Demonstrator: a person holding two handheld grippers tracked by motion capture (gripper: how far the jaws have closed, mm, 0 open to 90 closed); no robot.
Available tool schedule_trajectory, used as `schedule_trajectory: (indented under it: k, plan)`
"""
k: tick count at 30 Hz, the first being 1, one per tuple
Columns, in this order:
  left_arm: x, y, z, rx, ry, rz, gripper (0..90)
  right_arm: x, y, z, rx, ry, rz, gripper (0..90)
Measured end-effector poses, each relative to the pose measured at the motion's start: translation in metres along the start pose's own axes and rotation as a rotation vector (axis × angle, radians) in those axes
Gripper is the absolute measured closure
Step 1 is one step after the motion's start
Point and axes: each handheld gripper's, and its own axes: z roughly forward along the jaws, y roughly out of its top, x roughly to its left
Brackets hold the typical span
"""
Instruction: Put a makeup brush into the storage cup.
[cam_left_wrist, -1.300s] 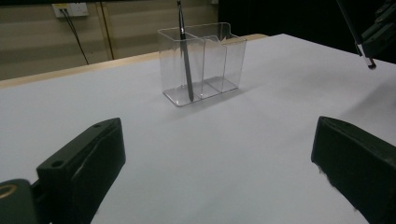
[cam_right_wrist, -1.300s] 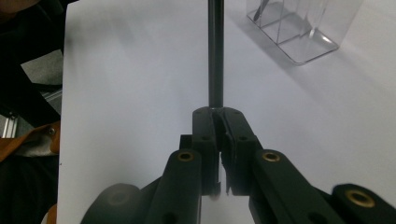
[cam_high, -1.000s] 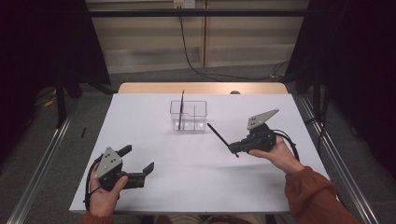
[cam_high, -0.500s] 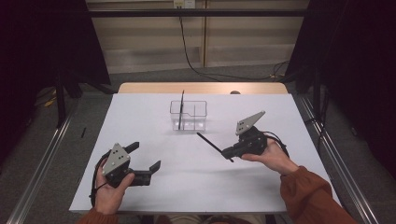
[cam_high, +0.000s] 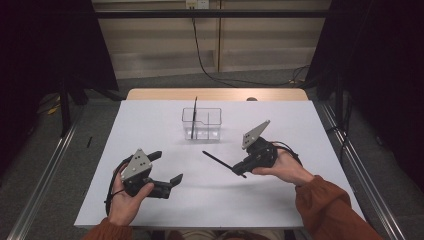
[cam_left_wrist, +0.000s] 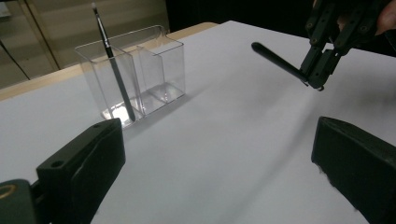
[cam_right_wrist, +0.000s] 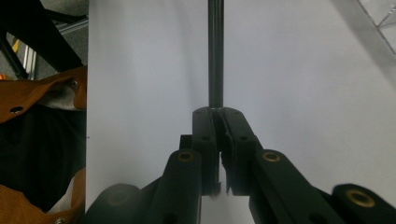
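Sliding left and nearer the person since before, the right gripper (cam_high: 239, 169) is squeezing the black brush (cam_high: 218, 160) above the table (cam_high: 150, 120), the left gripper (cam_high: 167, 170) is waiting open, and tipping it upright over the clear holder (cam_high: 202, 123) should help.

White-topped wooden table (cam_high: 150, 130) on grey floor (cam_high: 65, 165), pale panelled wall (cam_high: 150, 45) behind, dark curtains (cam_high: 45, 45) flanking.

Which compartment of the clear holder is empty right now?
The right one, seen from the high view. The clear holder has one thin brush leaning in its left compartment; the other holds nothing.
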Motion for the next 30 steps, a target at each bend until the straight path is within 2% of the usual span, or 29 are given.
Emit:
schedule_trajectory:
  k: [5, 9, 15, 17, 21, 22, 24, 25, 26, 30]
  plan:
    - [-0.002, 0.011, 0.006, 0.005, -0.019, 0.025, 2.8, 0.0, 0.005, 0.005, 0.042, 0.002, -0.014, 84.2]
    - [-0.005, 0.016, 0.012, 0.032, -0.044, 0.054, 2.8, -0.001, 0.008, 0.006, 0.066, 0.006, -0.033, 84.2]
    - [-0.011, 0.017, 0.027, 0.085, -0.106, 0.07, 2.8, 0.002, 0.012, 0.009, 0.109, 0.004, -0.062, 84.3]
    - [-0.011, 0.018, 0.03, 0.092, -0.117, 0.064, 2.8, 0.003, 0.013, 0.01, 0.136, 0.006, -0.065, 84.3]
    - [-0.012, 0.023, 0.034, 0.116, -0.127, 0.081, 2.7, 0.005, 0.015, 0.015, 0.2, 0.008, -0.099, 84.3]
    - [-0.012, 0.025, 0.034, 0.129, -0.135, 0.089, 2.7, 0.006, 0.016, 0.015, 0.211, 0.009, -0.103, 84.3]
    - [-0.013, 0.028, 0.036, 0.146, -0.151, 0.092, 3.3, 0.007, 0.017, 0.013, 0.198, 0.013, -0.12, 84.3]
    - [-0.012, 0.03, 0.036, 0.153, -0.149, 0.104, 3.3, 0.007, 0.018, 0.013, 0.206, 0.01, -0.117, 84.3]
    - [-0.013, 0.031, 0.037, 0.149, -0.148, 0.092, 3.3, 0.007, 0.019, 0.014, 0.215, 0.011, -0.121, 84.3]
    - [-0.012, 0.035, 0.041, 0.176, -0.169, 0.097, 3.5, 0.009, 0.02, 0.016, 0.264, 0.009, -0.13, 84.3]
